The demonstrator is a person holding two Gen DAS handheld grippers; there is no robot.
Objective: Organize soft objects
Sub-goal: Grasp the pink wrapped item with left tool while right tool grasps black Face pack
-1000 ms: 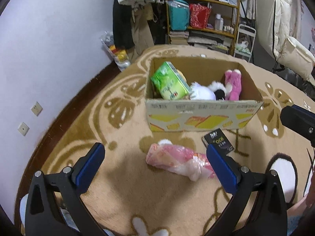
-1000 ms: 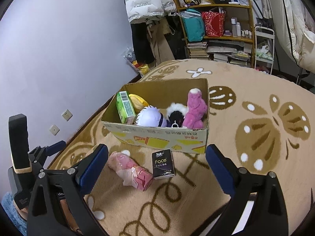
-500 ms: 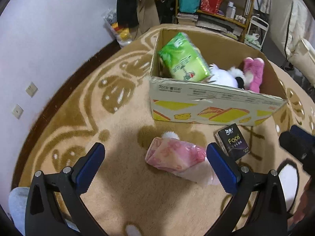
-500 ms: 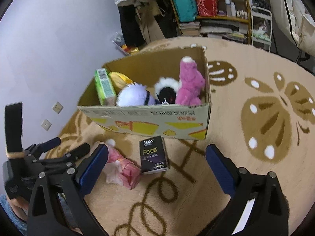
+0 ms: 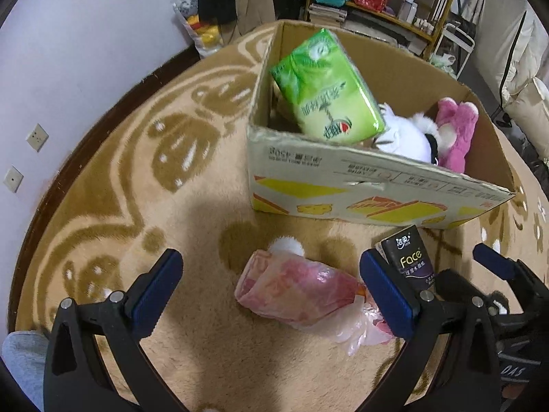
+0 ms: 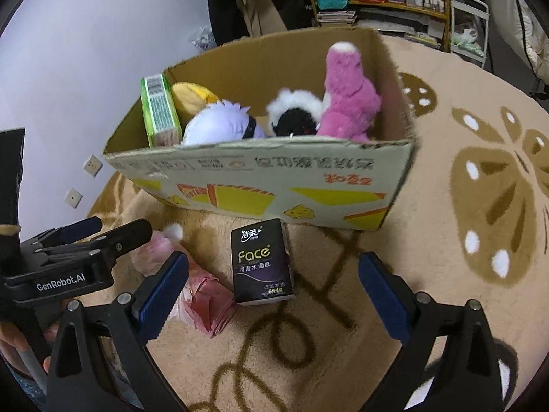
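Note:
A pink toy in a plastic bag (image 5: 302, 292) lies on the carpet, between the fingers of my open left gripper (image 5: 271, 288). A black tissue pack (image 6: 261, 262) lies in front of the cardboard box (image 6: 267, 185); my right gripper (image 6: 272, 292) is open just over it. The box holds a green tissue pack (image 5: 326, 89), a white plush (image 5: 405, 137), a pink plush (image 6: 346, 99) and a yellow one (image 6: 190, 98). In the right wrist view the bagged toy (image 6: 202, 292) shows partly behind my left gripper's fingers (image 6: 85, 237).
A beige patterned carpet (image 5: 171, 158) covers the floor. A white wall with sockets (image 5: 37, 136) runs along the left. Shelves (image 5: 387, 3) with bags and bottles, hanging coats and a small cart stand behind the box.
Both grippers have moved forward and down toward the carpet. The box, bagged toy and black pack now look larger and nearer. Both stay open.

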